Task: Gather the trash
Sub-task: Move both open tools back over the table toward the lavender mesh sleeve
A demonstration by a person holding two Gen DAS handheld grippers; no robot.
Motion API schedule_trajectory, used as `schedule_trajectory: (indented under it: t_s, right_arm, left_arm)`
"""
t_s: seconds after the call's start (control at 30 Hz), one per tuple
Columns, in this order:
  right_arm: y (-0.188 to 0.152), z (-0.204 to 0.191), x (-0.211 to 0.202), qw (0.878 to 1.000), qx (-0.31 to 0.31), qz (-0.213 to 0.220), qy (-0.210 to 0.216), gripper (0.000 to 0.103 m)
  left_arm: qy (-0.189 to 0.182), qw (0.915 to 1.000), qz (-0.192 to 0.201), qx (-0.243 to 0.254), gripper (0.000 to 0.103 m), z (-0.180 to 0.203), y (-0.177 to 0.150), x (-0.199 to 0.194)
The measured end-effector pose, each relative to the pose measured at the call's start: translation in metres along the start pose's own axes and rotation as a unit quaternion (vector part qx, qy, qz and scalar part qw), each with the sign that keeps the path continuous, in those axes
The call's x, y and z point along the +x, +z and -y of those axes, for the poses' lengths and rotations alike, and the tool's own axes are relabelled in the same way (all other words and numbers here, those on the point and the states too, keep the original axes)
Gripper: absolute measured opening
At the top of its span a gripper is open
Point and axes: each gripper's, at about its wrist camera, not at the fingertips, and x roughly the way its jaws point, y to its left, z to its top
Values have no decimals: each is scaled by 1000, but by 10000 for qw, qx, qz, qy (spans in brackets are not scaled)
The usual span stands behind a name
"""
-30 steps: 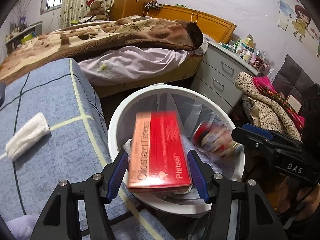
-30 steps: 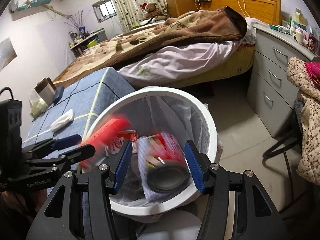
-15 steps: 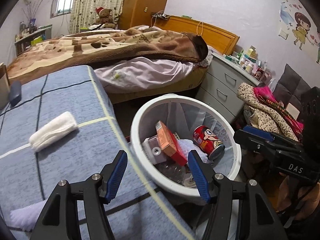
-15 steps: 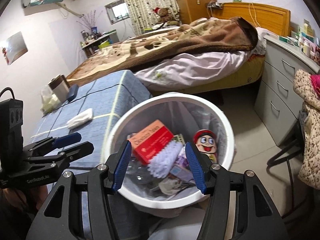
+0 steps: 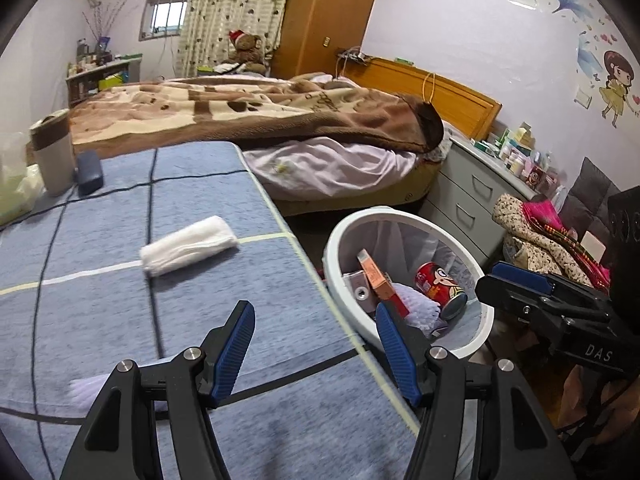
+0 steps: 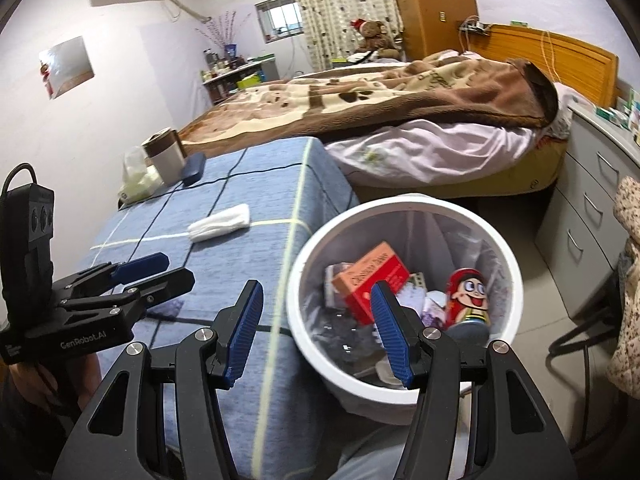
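Observation:
A white trash bin (image 5: pixel 340 236) (image 6: pixel 516 280) stands on the floor beside the blue-covered table (image 5: pixel 100 312) (image 6: pixel 256 256). In it lie a red medicine box (image 5: pixel 378 278) (image 6: pixel 372 276), a red cartoon can (image 5: pixel 440 290) (image 6: pixel 468 298) and other trash. A rolled white tissue (image 5: pixel 188 245) (image 6: pixel 220 222) lies on the table. My left gripper (image 5: pixel 316 348) is open and empty over the table's right edge. My right gripper (image 6: pixel 316 332) is open and empty at the bin's near left rim.
A cup (image 5: pixel 52 152), a dark blue case (image 5: pixel 89 172) and a plastic bag (image 5: pixel 14 192) sit at the table's far left. A bed (image 5: pixel 256 116) lies behind. Grey drawers (image 5: pixel 468 196) and a clothes-draped chair (image 5: pixel 536 228) stand right of the bin.
The red box and the can dropped from my grippers into the bin. Both grippers pulled back and to the left, the left one now over the table.

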Motion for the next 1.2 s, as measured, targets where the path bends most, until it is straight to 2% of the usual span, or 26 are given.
schedule_trajectory:
  t_s: [0.43, 0.93, 1.2]
  right_arm:
    - [-1, -25, 0, 9995, -249, -36, 179, 58]
    - [-1, -53, 16, 9973, -539, -253, 424, 58]
    - [0, -60, 25, 9965, -585, -389, 454, 58]
  left_arm:
    - [282, 9991, 218, -248, 63, -33, -13, -31]
    - [678, 9964, 152, -486, 63, -91, -31, -38]
    - [871, 9961, -23, -100, 63, -113, -42, -21]
